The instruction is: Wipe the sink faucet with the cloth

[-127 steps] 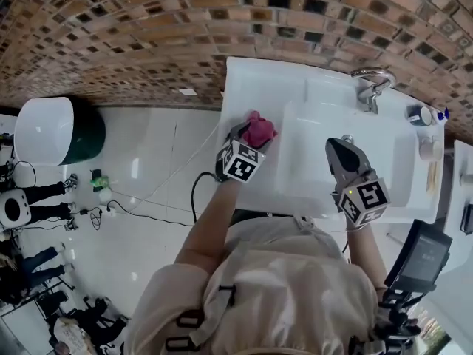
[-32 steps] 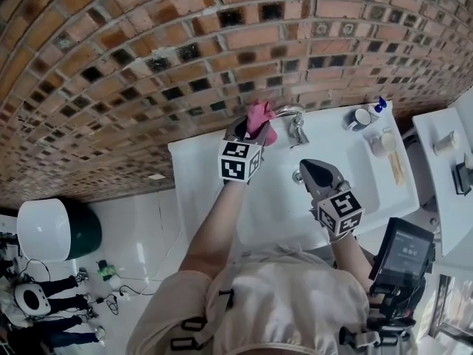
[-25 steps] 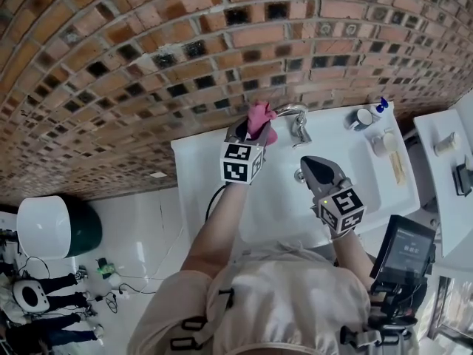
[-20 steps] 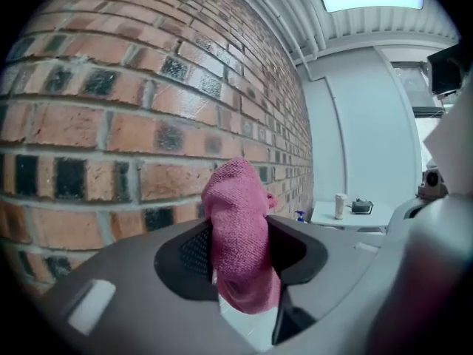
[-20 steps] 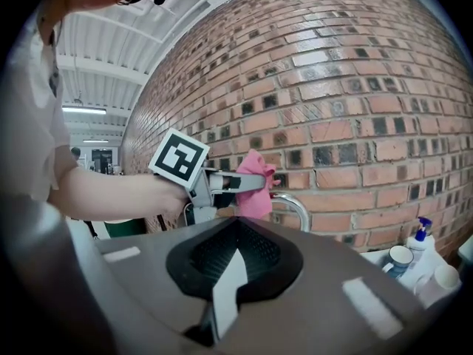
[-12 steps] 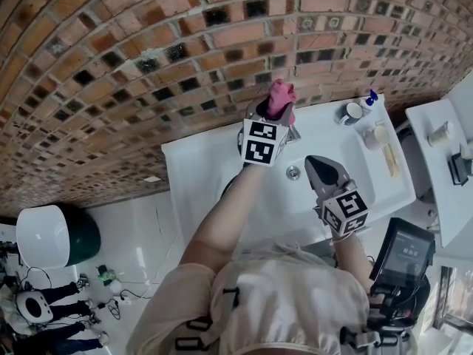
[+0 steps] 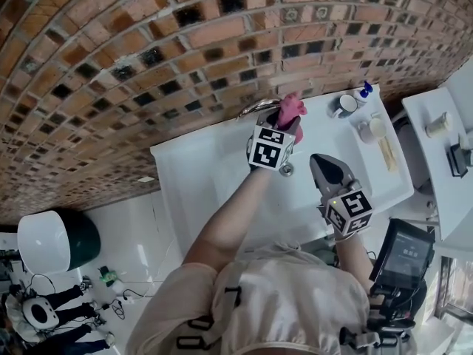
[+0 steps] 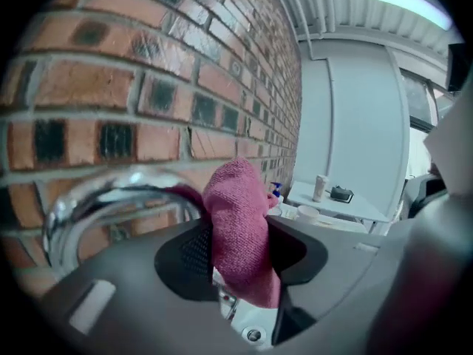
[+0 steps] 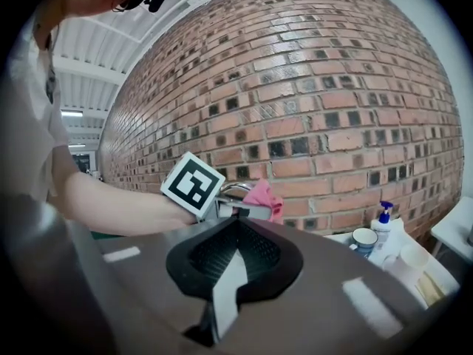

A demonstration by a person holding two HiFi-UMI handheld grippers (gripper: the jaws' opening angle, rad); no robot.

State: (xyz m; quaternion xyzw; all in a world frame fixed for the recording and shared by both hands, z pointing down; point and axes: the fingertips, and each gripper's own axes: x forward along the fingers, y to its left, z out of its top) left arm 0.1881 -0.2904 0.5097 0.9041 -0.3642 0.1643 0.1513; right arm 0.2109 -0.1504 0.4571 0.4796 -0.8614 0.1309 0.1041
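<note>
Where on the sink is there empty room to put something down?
The flat white sink top is bare left of the curved chrome faucet, along the brick wall. The right end is crowded: a blue-rimmed mug, a blue-topped white bottle and a white cup. The left claw holding the pink cloth fills the spot by the faucet.

Looks like a washroom mock-up inside some lab hall: white sink (image 7: 194, 170) with chrome faucet (image 7: 256, 108) on a brick wall (image 7: 133, 58), gear (image 7: 33, 310) strewn over glossy floor (image 7: 148, 228).
</note>
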